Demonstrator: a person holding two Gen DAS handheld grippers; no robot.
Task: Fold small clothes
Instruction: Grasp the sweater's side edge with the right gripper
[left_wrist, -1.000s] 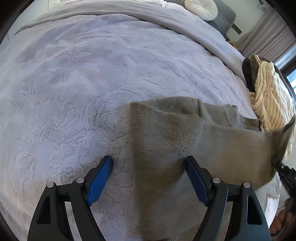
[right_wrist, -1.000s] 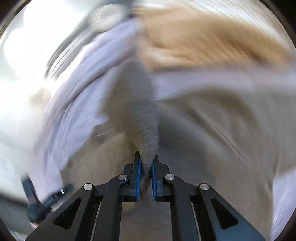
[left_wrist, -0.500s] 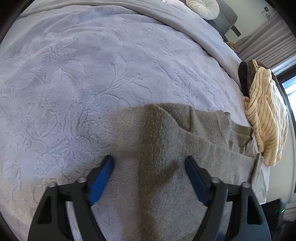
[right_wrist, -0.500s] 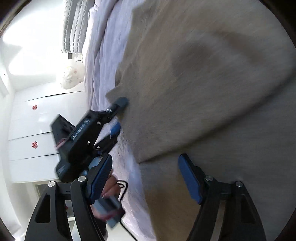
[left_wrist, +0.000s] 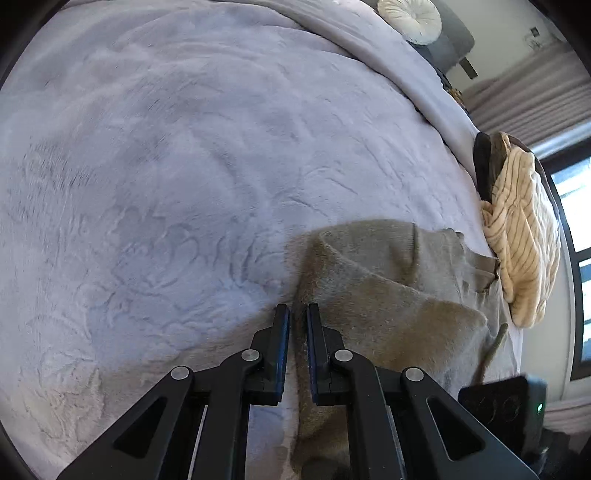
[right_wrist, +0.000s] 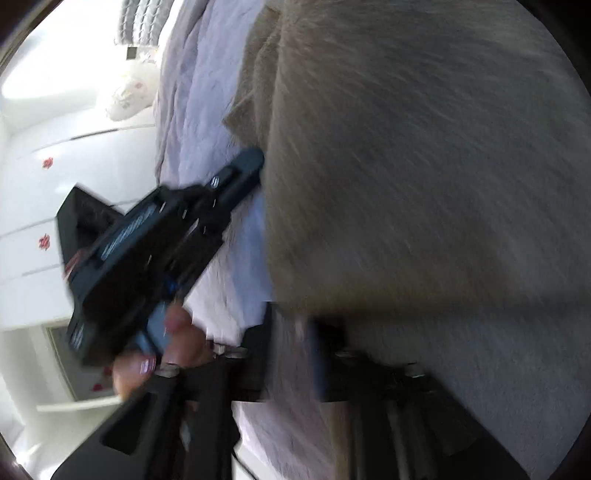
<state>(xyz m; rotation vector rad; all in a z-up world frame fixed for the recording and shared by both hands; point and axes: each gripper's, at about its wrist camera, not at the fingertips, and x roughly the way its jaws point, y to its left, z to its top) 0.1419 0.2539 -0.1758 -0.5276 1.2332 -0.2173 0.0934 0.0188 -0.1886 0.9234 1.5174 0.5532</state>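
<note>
A fuzzy tan garment (left_wrist: 388, 295) lies on the near right part of a soft lilac blanket (left_wrist: 184, 166). The left gripper (left_wrist: 298, 321) has squeezed shut and pinches the garment's left edge between its blue pads. The right gripper (right_wrist: 291, 354) is blurry. Its jaws stand partly apart and have just been closing, with cloth between them; I cannot tell if they press it. A striped cream cloth (left_wrist: 524, 236) sits far right.

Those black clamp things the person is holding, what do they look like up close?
Each gripper, left and right, has black angular plastic arms with triangular cut-outs and silver rivets at the joints. The fingers carry flat blue pads. The left gripper's body shows pale lettering, too blurred to read.
</note>
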